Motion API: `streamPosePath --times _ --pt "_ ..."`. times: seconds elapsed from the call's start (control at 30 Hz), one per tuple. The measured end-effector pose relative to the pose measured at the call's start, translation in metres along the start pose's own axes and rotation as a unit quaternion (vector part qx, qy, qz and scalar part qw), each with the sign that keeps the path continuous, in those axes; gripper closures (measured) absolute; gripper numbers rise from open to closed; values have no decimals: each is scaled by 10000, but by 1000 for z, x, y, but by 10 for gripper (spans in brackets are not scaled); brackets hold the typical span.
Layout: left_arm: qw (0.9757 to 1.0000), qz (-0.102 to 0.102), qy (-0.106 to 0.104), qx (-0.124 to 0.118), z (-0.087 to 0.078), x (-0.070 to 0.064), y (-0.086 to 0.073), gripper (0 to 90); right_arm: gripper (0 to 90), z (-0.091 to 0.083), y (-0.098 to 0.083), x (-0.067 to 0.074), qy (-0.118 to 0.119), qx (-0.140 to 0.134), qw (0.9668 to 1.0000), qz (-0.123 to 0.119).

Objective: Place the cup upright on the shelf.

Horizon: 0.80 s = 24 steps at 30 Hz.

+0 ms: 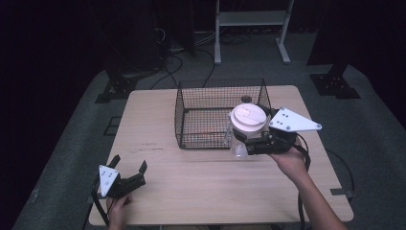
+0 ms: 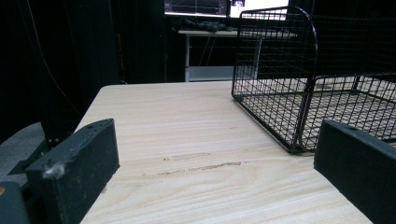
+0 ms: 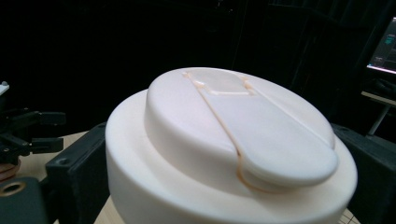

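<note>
Jar (image 1: 242,136) with a cream lid (image 1: 248,117), pinched by the right gripper (image 1: 246,140) at the wire basket's (image 1: 191,98) front right corner.

Risk is a snag or a slip — the jar hangs beside the basket wall, so carrying it across too low could knock the rim and twist it loose from the jaws clamping its clear body. Left gripper (image 1: 128,166) rests spread on the desk (image 1: 201,177), well apart — too far to catch it.

Jar (image 1: 239,141) body mostly hidden behind lid (image 1: 248,118) and right gripper (image 1: 253,143); basket (image 2: 299,93) cut off at right edge.
</note>
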<state>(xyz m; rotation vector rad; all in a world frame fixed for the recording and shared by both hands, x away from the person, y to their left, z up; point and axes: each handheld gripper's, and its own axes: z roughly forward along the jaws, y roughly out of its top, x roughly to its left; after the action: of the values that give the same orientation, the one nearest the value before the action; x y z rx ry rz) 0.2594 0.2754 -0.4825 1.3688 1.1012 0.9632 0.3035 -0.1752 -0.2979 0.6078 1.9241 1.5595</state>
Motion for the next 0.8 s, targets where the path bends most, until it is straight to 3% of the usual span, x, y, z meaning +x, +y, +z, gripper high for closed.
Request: streamPosePath --times 0.8 --pt "10000 -10 4 -3 0 0 0 0 44 24 32 -15 -35 -36 10000 1"
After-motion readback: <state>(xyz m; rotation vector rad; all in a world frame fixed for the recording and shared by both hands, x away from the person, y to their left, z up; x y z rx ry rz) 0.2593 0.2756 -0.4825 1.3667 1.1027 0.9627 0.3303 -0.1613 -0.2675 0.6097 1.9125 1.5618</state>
